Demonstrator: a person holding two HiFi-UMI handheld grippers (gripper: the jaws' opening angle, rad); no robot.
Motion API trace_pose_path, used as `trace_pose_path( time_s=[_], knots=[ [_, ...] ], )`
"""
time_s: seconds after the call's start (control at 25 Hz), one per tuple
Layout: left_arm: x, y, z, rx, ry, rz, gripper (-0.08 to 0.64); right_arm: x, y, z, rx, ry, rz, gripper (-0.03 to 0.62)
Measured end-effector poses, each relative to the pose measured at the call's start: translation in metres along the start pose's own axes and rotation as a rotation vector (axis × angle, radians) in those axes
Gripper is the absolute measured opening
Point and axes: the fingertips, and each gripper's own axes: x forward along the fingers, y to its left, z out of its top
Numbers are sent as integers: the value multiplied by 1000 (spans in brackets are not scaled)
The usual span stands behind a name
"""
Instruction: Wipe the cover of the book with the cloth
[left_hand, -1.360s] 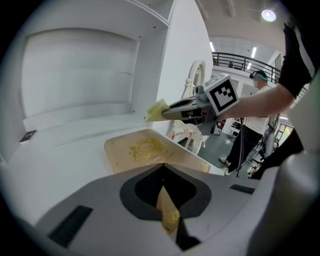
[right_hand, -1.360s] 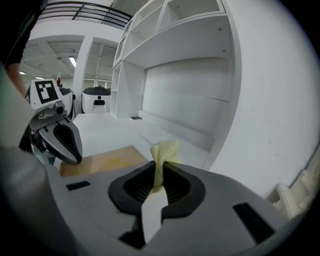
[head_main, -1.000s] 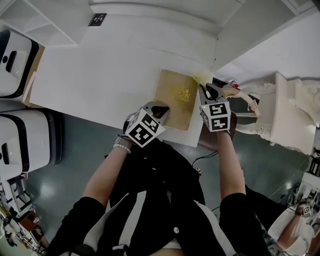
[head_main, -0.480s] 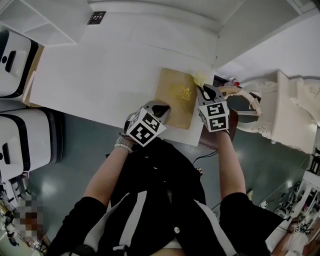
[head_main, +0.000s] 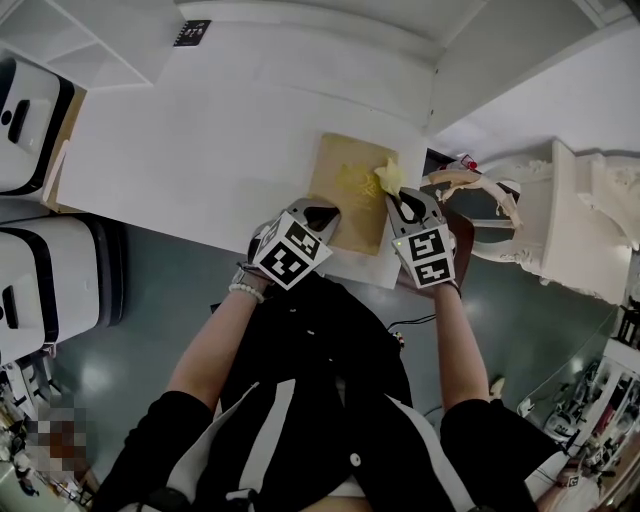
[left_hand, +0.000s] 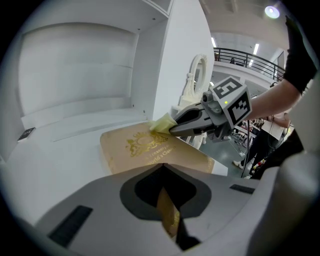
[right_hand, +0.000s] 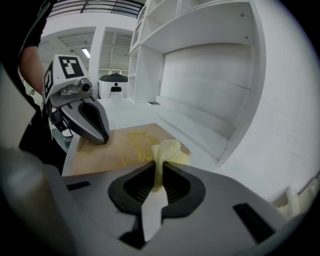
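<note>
yellow cloth held on the book's cover, book gripped at its near edge

a tan hardback book (head_main: 348, 205) with a gold emblem is laid flat on the white desk (head_main: 200, 150), close to the desk's front right corner. its near edge is gripped by the left claw (head_main: 322, 218). in the left gripper view the jaws are seen pressed together on that edge, with a strip of the tan board showing between them.

a crumpled yellow cloth (head_main: 388, 177) is pinched by the right claw (head_main: 408, 203). in the right gripper view the jaws are closed on a twisted neck of the cloth, and its bunched end is pushed out ahead of the tips. the cloth is set on the cover at the book's right side, in the far half, just beside the gold emblem.

the two claws are held near each other, the left at the book's near edge and the right by its right edge. each is topped by a cube with square markers (head_main: 290, 255).

a white shelf unit (right_hand: 210, 75) is seen behind the desk, and an ornate white chair (head_main: 560, 215) to the right of it. two white-and-black machines (head_main: 30, 110) are seen to the left of the desk.
</note>
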Motion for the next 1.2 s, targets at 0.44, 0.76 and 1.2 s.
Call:
trace_pose_path(
  time_s=[0.44, 0.76, 1.2],
  knots=[
    [1, 0, 0, 1, -4, -22, -2, -27, 43, -16, -105, 52, 63, 38],
    [2, 0, 1, 4, -4, -24, -1, -47, 75, -28, -143, 76, 126, 38],
    [1, 0, 0, 4, 2, -48, 0, -78, 117, -36, -182, 135, 335, 38]
  ],
)
